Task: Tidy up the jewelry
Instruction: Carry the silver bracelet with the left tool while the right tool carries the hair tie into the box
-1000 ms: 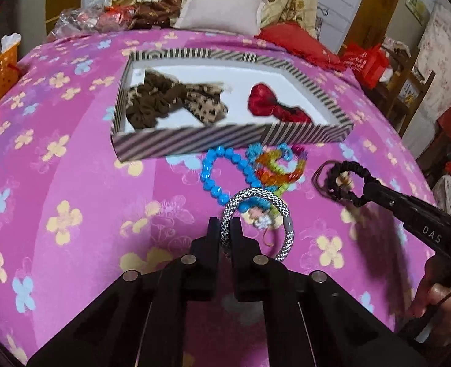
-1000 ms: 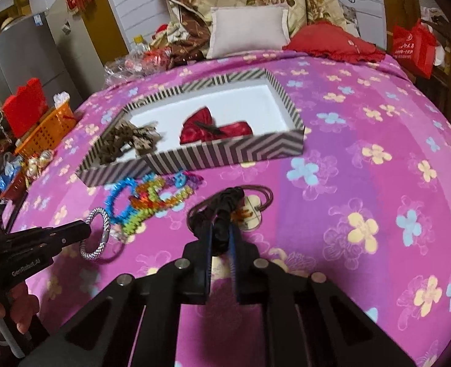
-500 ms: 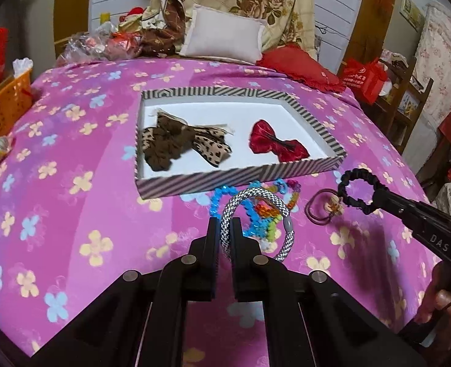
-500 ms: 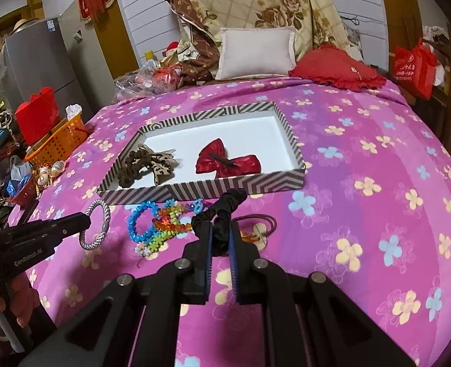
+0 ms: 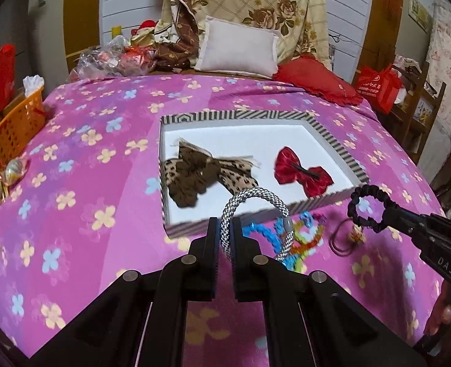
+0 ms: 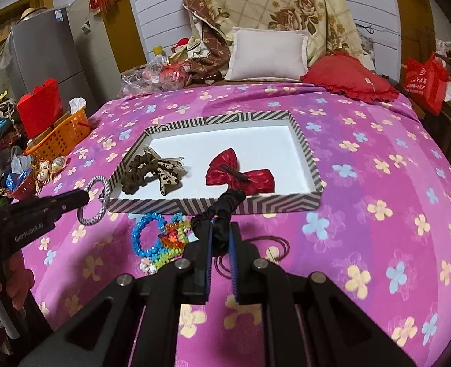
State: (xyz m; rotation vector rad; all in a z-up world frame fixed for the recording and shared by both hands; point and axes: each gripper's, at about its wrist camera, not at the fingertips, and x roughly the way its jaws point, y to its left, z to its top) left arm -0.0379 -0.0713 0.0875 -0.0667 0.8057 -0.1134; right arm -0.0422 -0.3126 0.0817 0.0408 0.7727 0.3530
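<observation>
Left wrist view: the left gripper [image 5: 225, 238] has its fingers clamped on one silver-and-black rope bracelet [image 5: 256, 195], lifted over the near edge of one striped box [image 5: 332, 136]. Two bows lie inside: a leopard bow [image 5: 204, 172] and a red bow [image 5: 302, 174]. Bead bracelets [image 5: 289, 238] lie in a pile on the pink bed cover [image 5: 87, 183]. The right gripper [image 5: 384, 220] has its fingers clamped on one black scrunchie [image 5: 367, 206].

Right wrist view: only here can you see the grey fridge [image 6: 42, 58] and the person's left hand [image 6: 2, 281]. A thin brown hair tie [image 6: 265, 244] lies under the right gripper's fingers [image 6: 205, 263].

Both grippers are now higher and closer to the box than a second ago.
</observation>
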